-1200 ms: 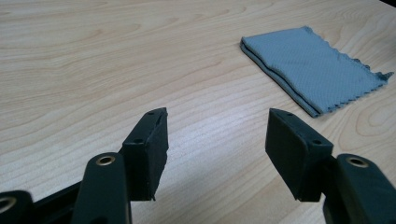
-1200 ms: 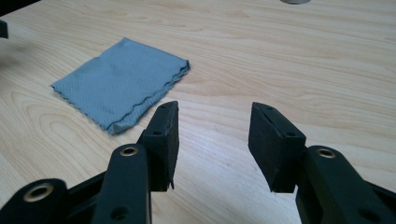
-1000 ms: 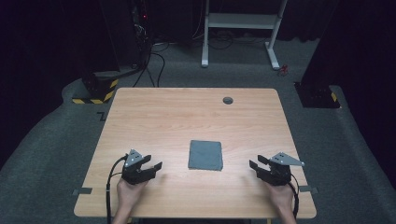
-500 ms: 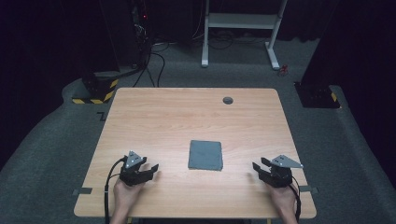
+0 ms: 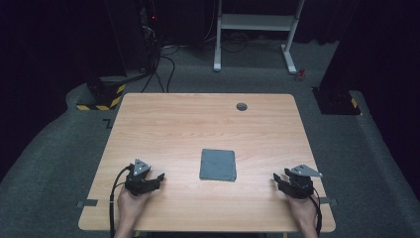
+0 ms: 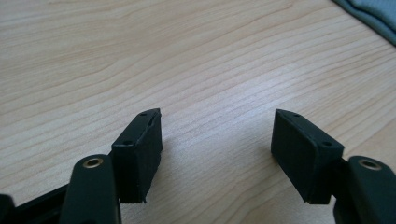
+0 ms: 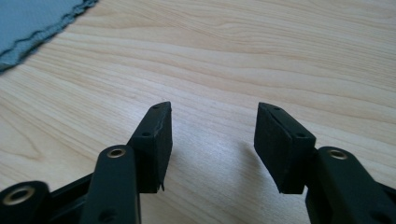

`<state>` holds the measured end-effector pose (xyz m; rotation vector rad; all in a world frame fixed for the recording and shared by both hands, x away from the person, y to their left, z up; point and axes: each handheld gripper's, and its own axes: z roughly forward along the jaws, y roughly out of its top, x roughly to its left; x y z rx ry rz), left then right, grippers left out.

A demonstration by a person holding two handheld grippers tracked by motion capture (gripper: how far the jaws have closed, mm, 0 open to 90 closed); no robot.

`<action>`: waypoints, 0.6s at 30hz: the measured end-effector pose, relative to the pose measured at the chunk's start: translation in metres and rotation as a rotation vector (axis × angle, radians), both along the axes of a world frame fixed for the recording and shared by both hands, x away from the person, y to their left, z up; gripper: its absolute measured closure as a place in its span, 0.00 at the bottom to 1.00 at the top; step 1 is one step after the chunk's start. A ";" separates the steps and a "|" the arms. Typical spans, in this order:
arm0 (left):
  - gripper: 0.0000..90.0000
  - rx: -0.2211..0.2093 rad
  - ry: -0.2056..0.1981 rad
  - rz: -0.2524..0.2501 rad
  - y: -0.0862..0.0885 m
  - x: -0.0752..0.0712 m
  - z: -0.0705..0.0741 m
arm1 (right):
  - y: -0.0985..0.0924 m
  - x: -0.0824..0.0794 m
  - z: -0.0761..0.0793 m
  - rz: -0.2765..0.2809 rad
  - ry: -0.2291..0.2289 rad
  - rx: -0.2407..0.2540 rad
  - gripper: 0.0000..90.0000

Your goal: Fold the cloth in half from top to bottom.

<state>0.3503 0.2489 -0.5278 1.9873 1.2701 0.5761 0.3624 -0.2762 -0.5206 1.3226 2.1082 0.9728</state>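
Observation:
A folded grey cloth lies flat in the near middle of the wooden table. My left gripper rests low on the table near the front left, well to the left of the cloth; its jaws have just been opening and stand apart with nothing between them. A corner of the cloth shows at the top right of the left gripper view. My right gripper sits near the front right, jaws also just opened wider, empty. The cloth's edge shows at the top left of the right gripper view.
A small dark round grommet sits near the table's far edge. Beyond the table are a white frame, cables on the grey floor and yellow-black striped bases. Tape strips mark the table's front corners.
Both hands have drawn back slightly toward the table's front edge. The jaws of each gripper stand a little wider than before. The cloth has not moved.

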 end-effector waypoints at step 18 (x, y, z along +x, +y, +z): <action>0.25 0.003 0.013 -0.013 -0.003 0.003 -0.001 | 0.000 0.006 -0.002 -0.013 0.055 -0.021 0.39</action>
